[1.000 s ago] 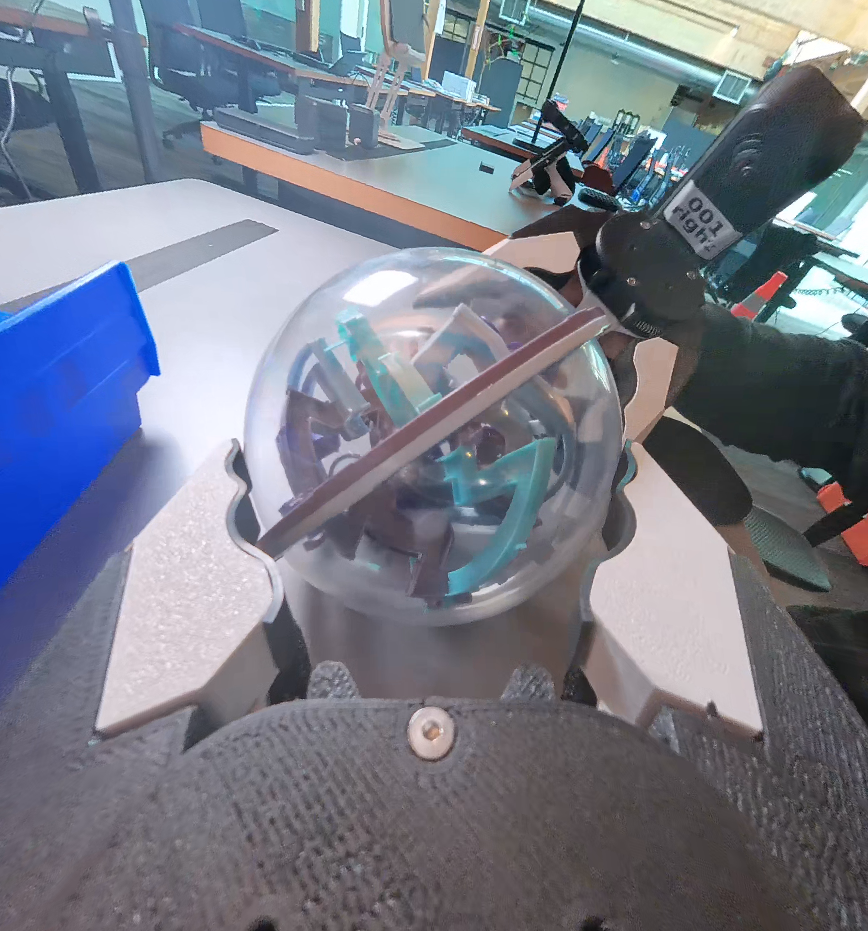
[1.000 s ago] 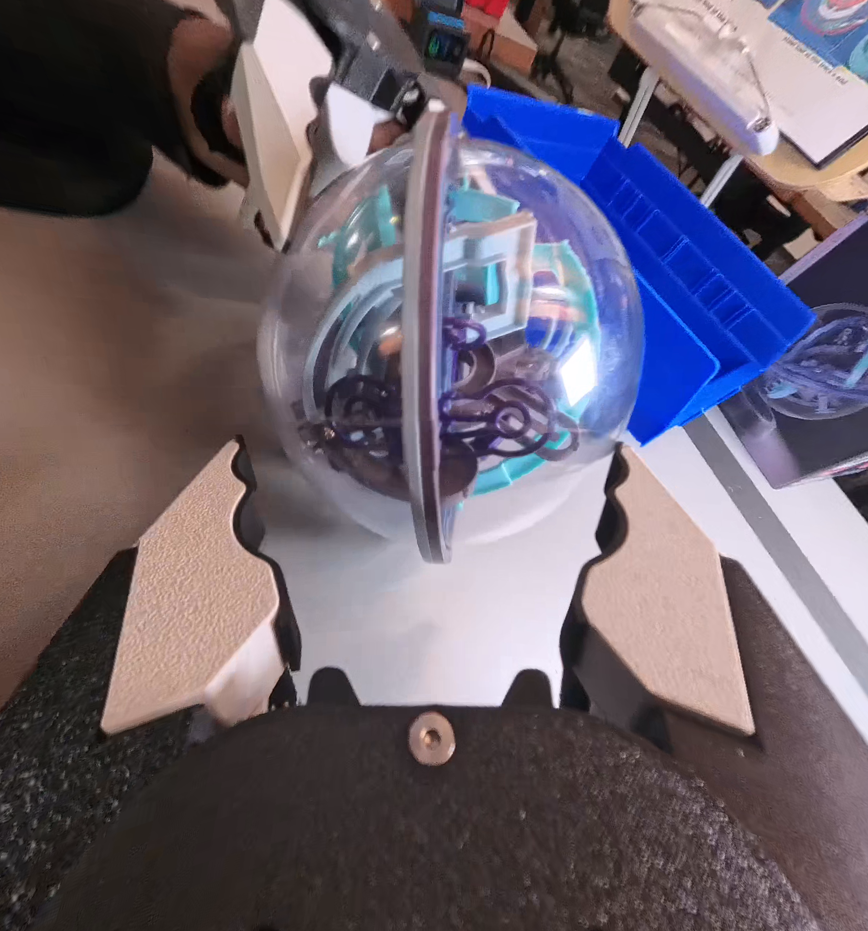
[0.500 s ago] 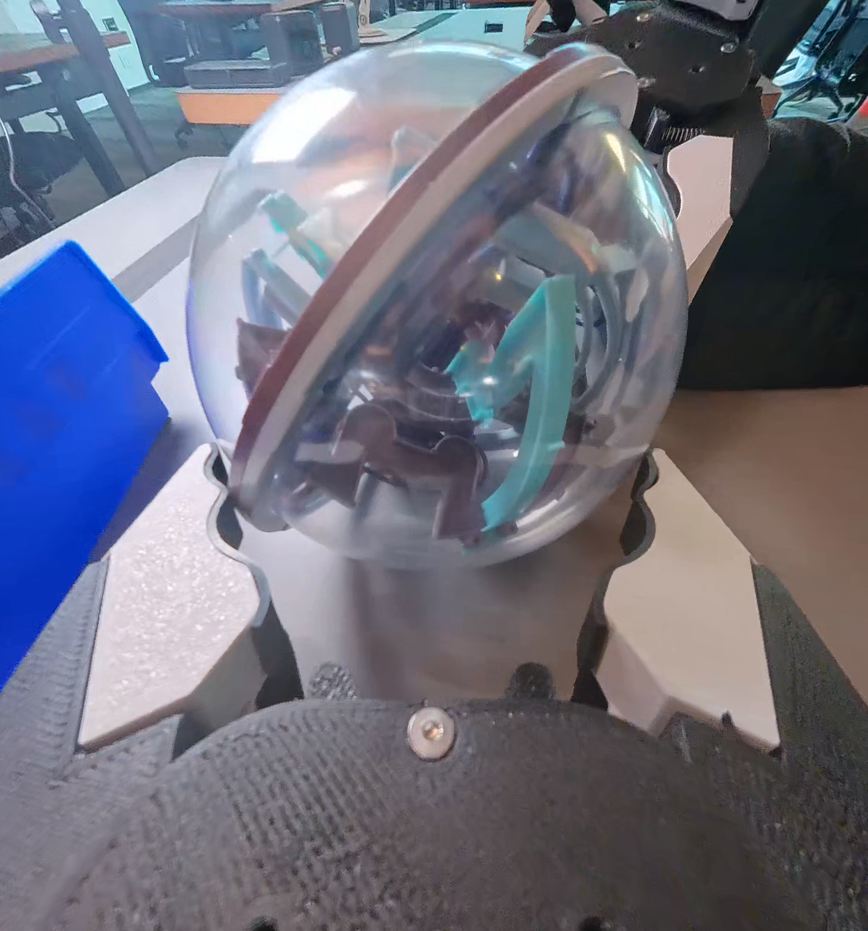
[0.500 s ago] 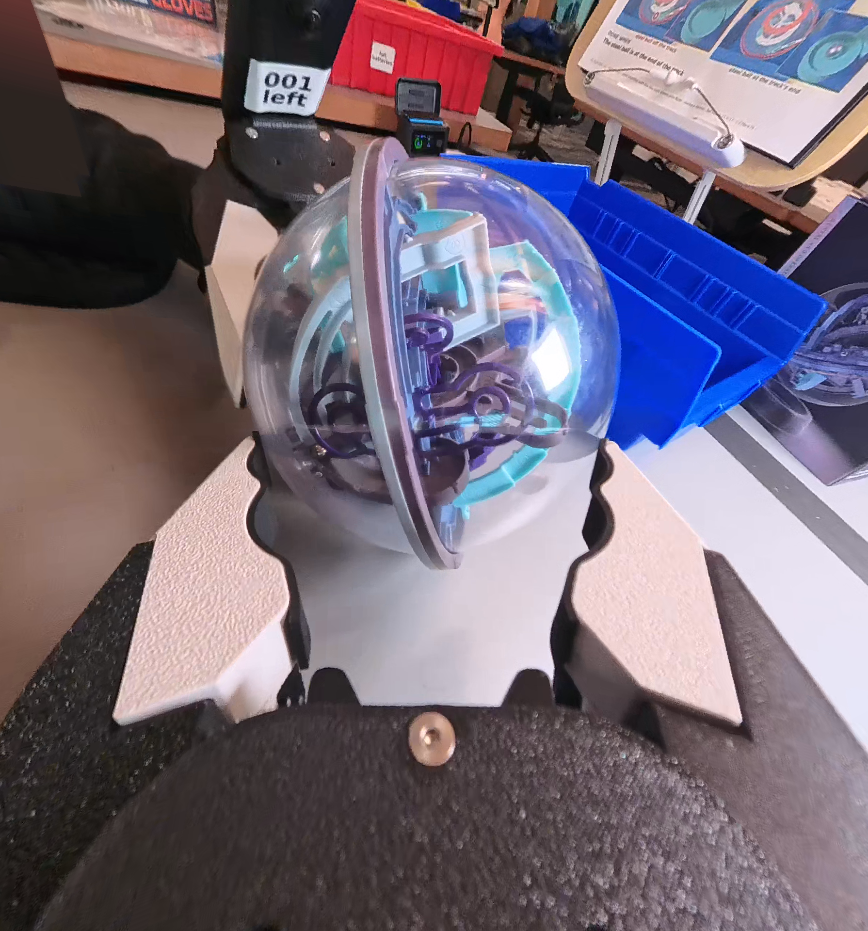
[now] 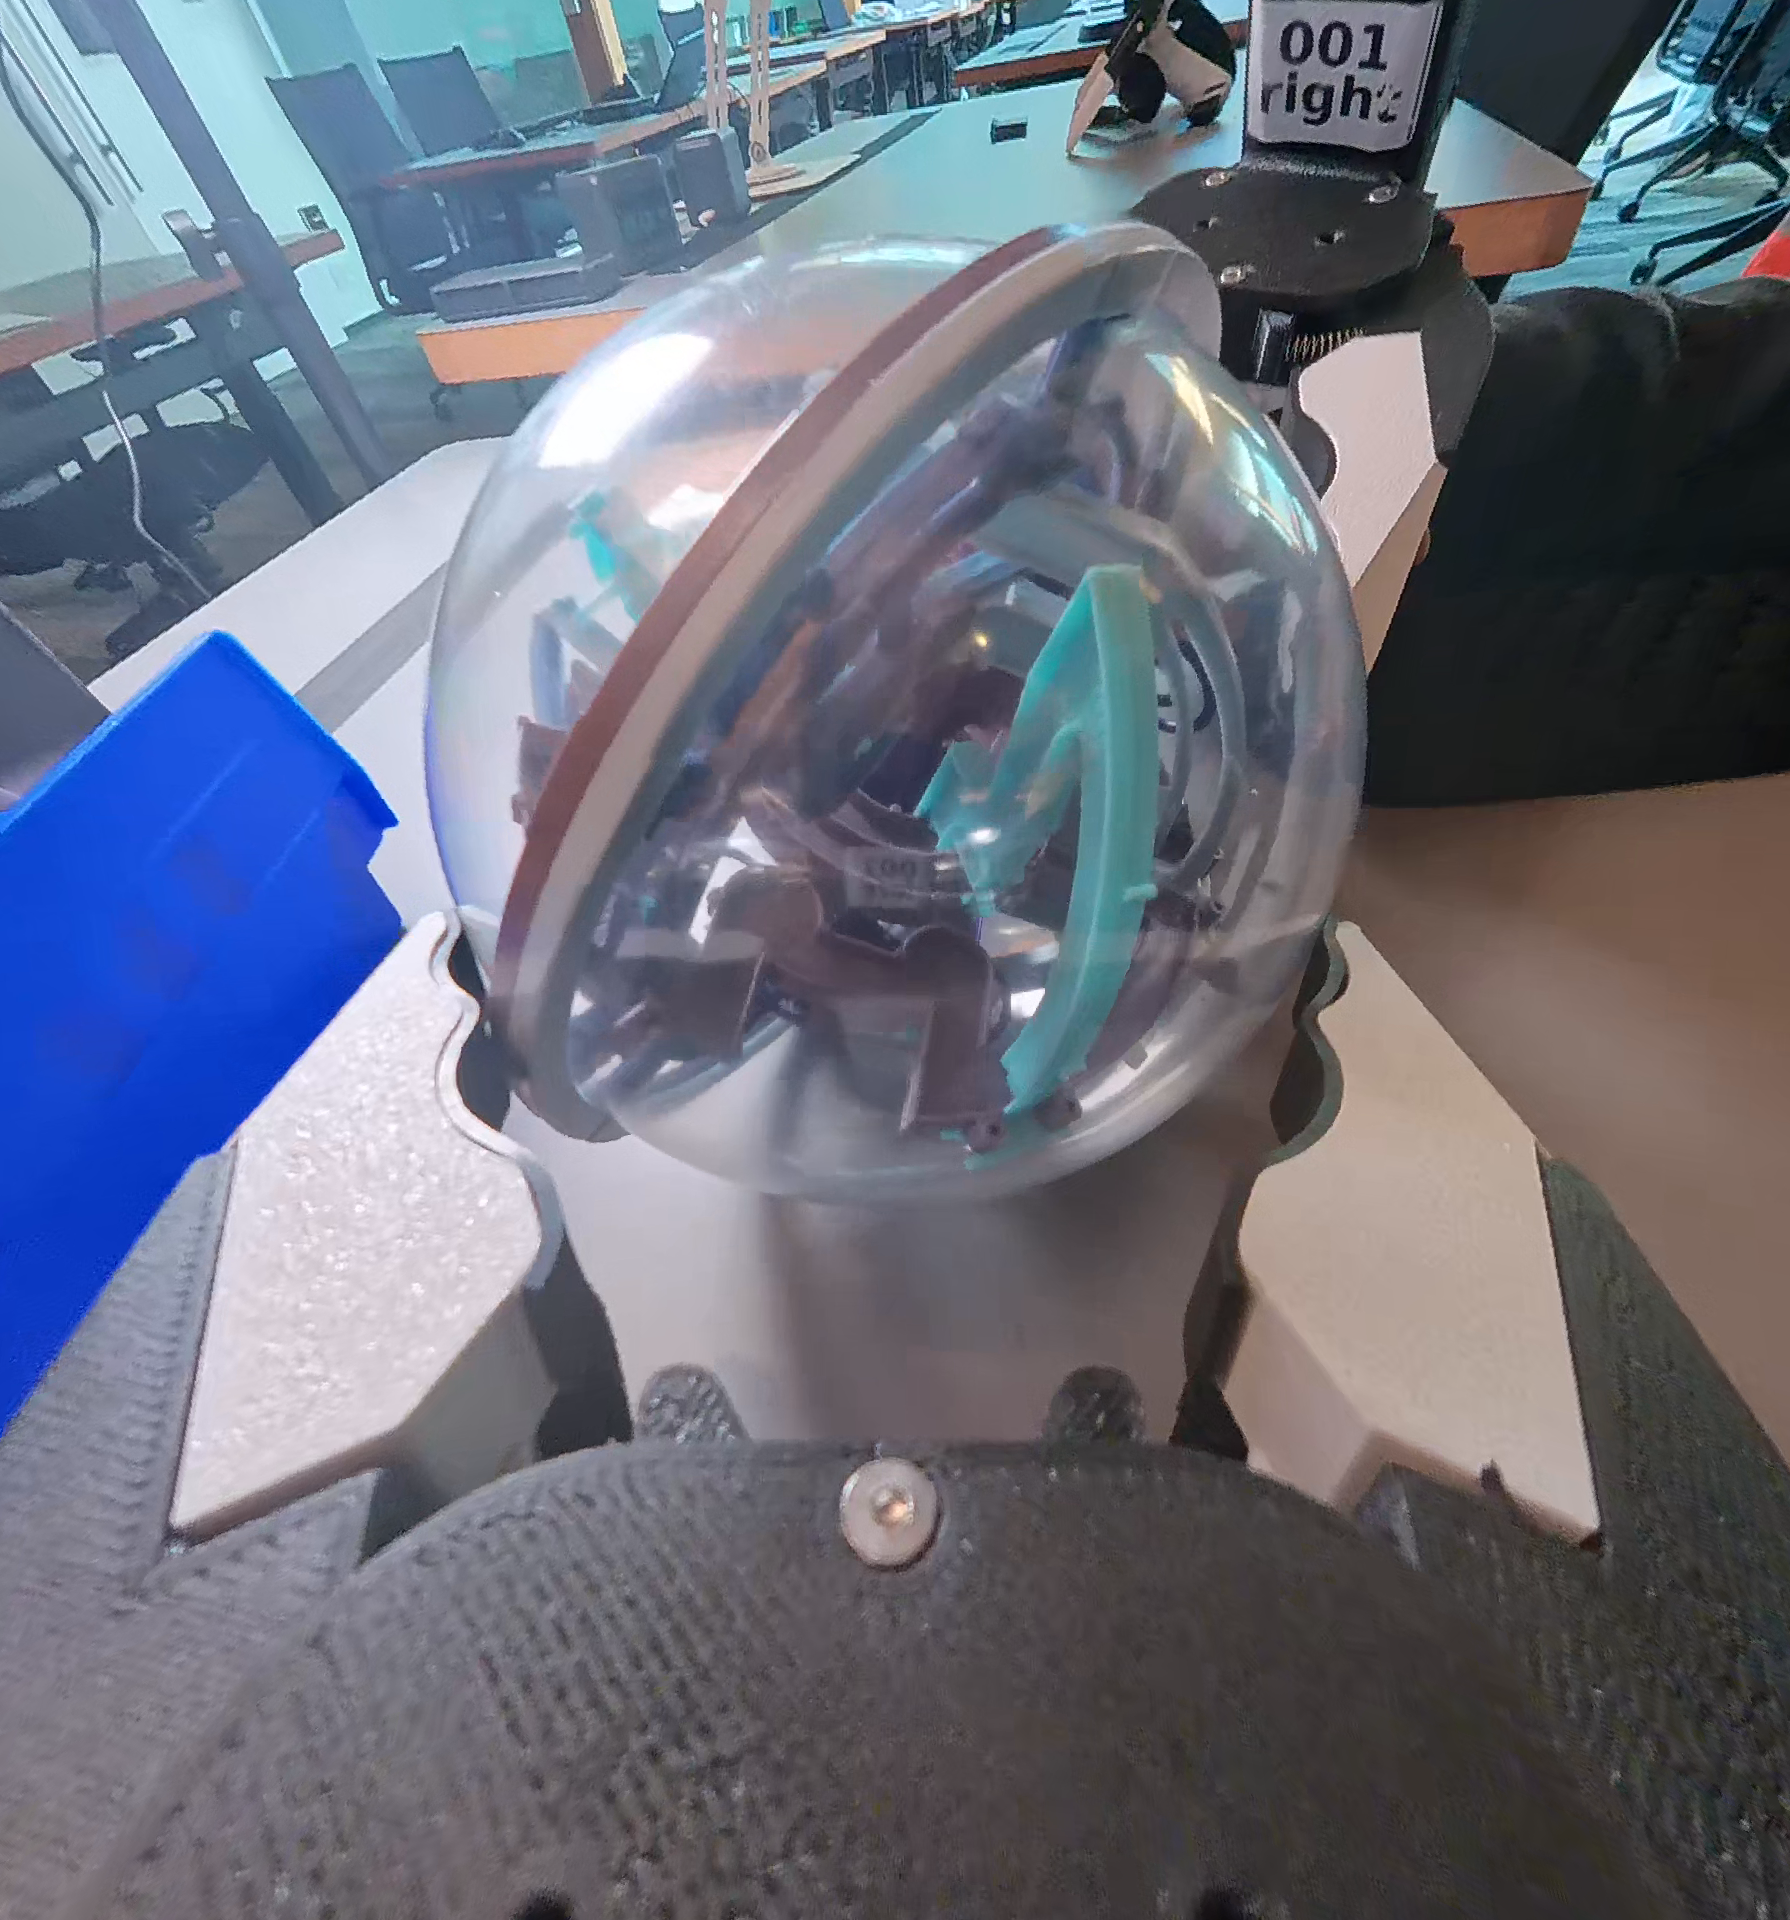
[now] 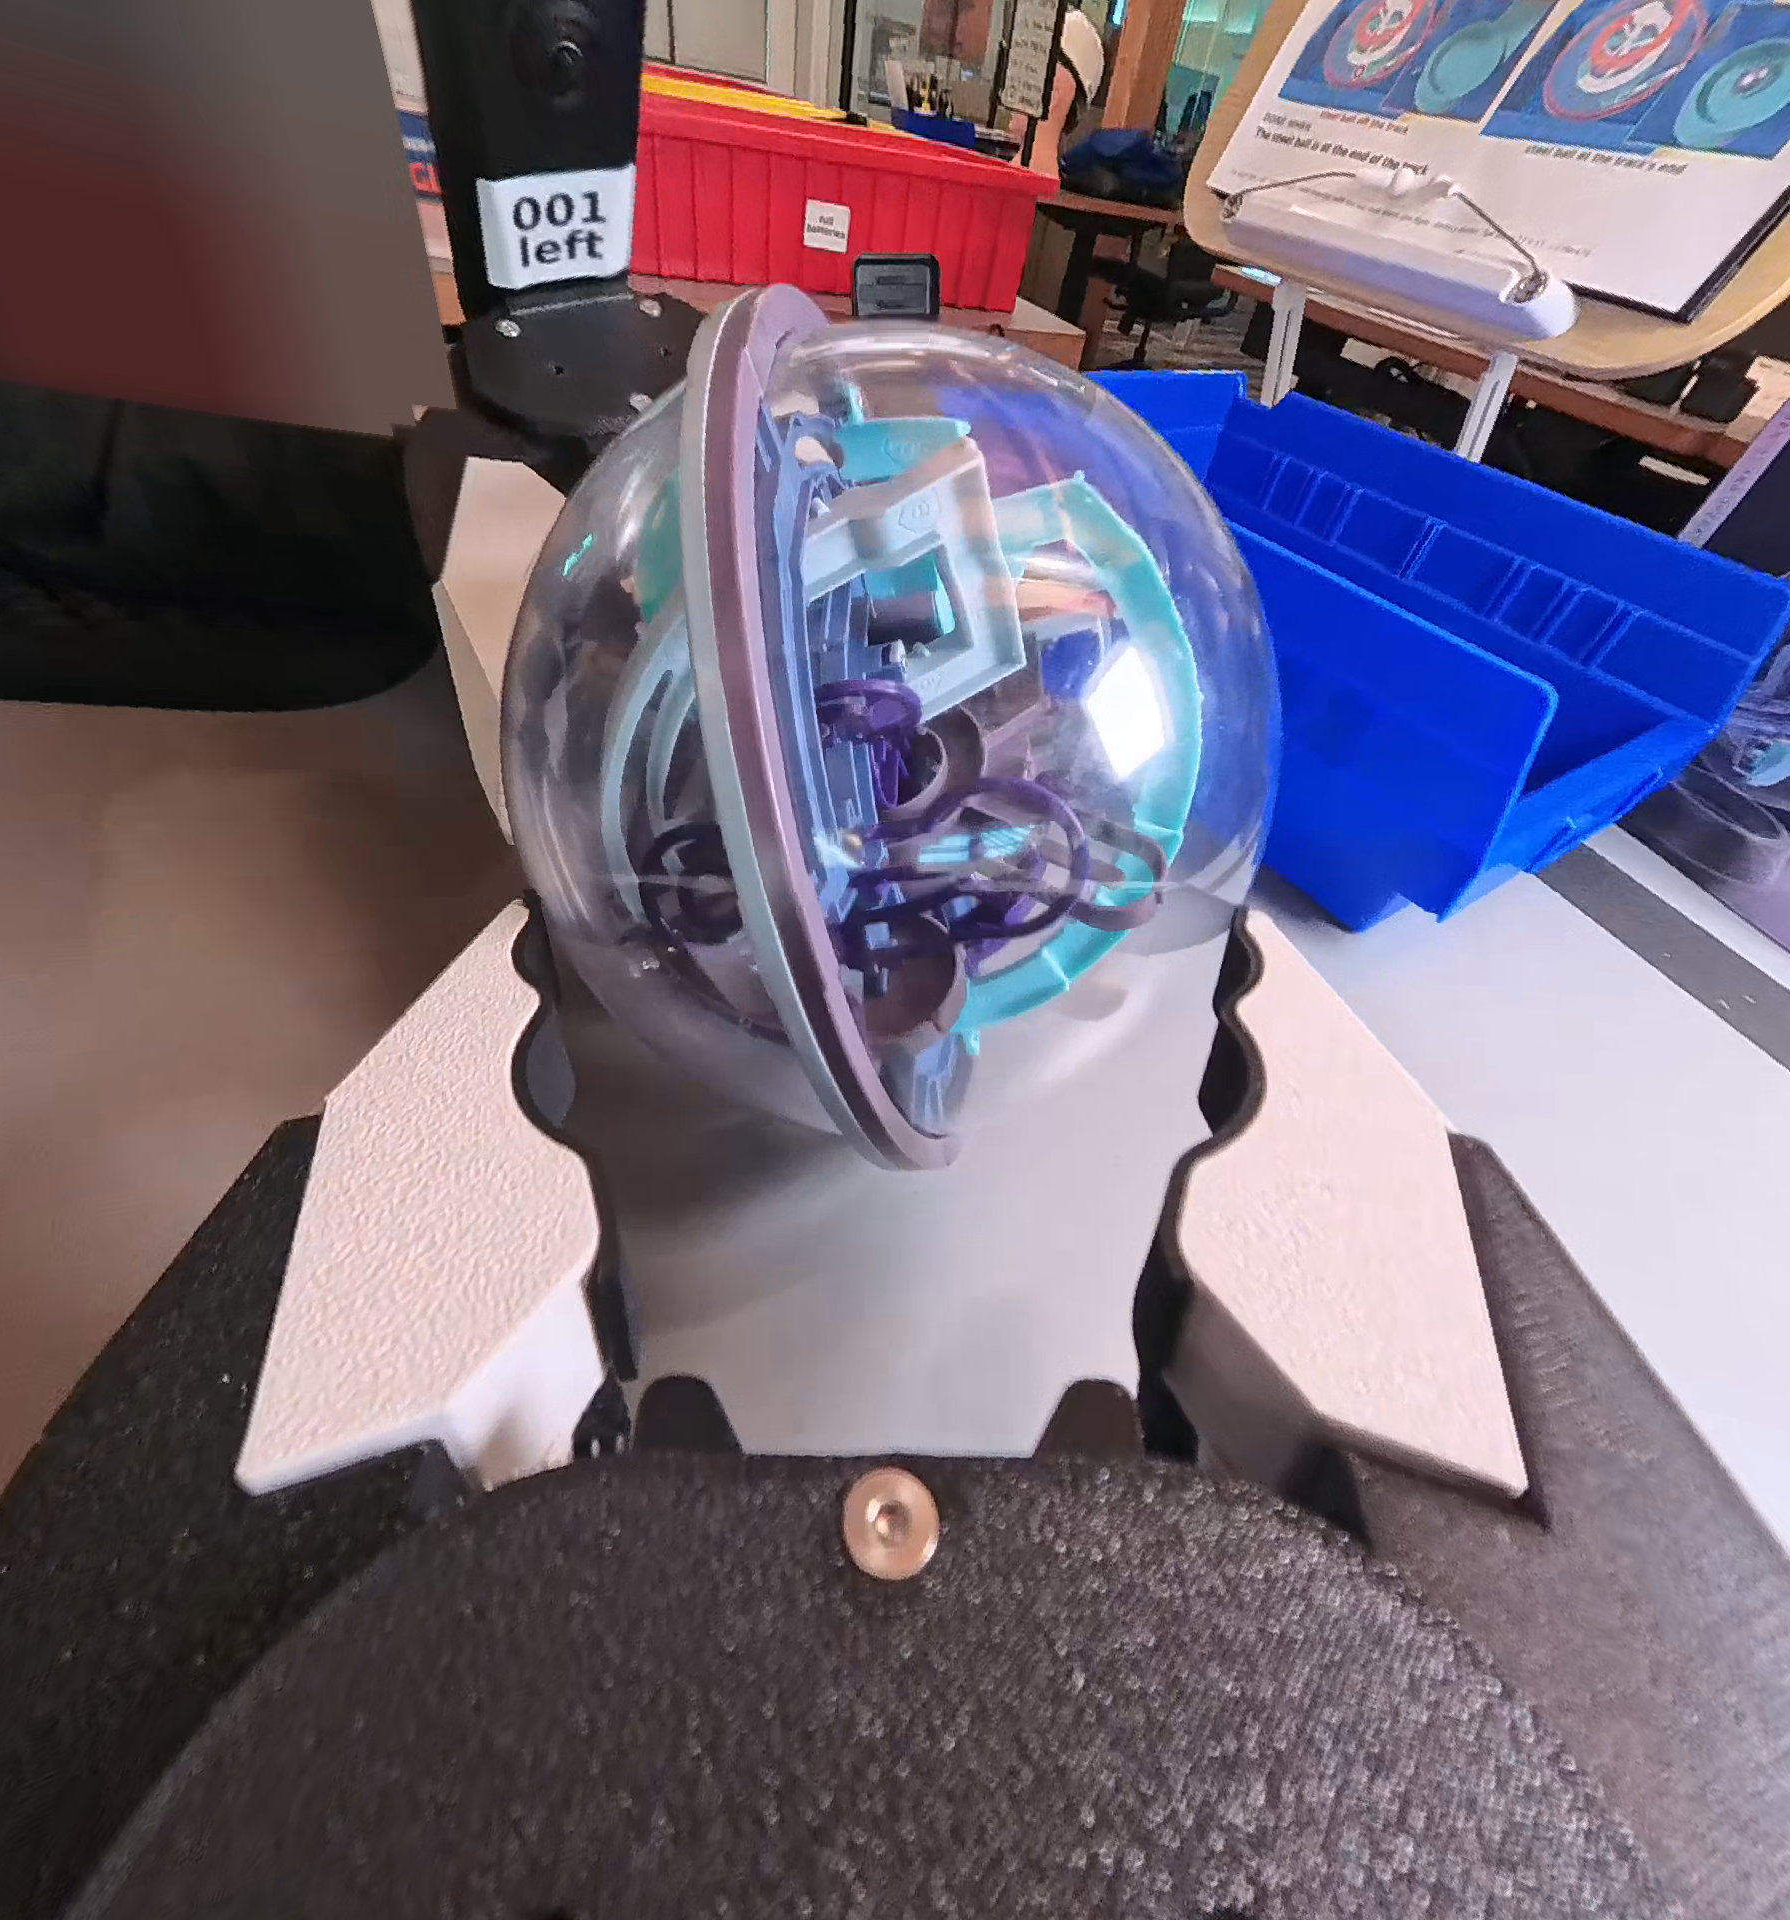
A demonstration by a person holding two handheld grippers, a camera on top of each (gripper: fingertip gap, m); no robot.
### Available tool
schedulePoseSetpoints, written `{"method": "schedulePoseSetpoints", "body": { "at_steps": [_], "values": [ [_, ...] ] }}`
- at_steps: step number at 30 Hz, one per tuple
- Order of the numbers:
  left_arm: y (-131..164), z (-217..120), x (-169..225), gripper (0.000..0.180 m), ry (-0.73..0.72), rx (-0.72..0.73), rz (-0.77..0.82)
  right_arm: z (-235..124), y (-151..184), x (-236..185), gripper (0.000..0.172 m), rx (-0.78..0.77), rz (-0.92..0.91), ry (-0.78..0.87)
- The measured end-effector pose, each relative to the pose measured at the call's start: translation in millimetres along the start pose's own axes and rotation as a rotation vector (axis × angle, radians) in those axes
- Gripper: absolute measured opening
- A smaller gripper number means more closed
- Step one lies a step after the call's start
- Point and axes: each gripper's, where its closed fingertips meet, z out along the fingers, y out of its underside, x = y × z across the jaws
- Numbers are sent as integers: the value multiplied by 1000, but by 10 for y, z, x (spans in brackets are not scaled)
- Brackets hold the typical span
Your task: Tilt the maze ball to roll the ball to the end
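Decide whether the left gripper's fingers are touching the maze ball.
Touching: the left wrist view shows both fingers pressed against the clear maze ball, one on each side.

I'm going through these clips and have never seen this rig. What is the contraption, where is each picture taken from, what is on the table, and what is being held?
There is no robot here. A person holds a hand-held pair of tongs in each hand, and each pair carries a camera that looks forward along its two pale fingers. One picture is from the left tongs and the other from the right tongs, so each also shows the other pair behind the ball, along with a black sleeve.

Both tongs grip the same clear maze ball from opposite sides, with their fingertips against its shell. Coloured tracks fill the inside, and a band around the middle sits tilted.

A blue bin sits on the pale table beside the ball. I cannot make out the small rolling ball inside.
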Motion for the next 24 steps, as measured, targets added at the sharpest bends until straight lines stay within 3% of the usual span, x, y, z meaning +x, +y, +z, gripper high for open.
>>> {"method": "schedulePoseSetpoints", "body": {
  "at_steps": [12, 20, 24],
  "values": [
    [124, -61, 25, 148, 54, -37, -35, -10, -114, -49, 119, 54, -54, 20],
    [227, -158, -63, 146, 52, -87, -81, 77, 74, 52, 125, -29, -82, 22],
    [28, -306, -106, 150, 53, 18, -150, 212, 122, 33, 124, -63, -111, -22]
  ]
}}
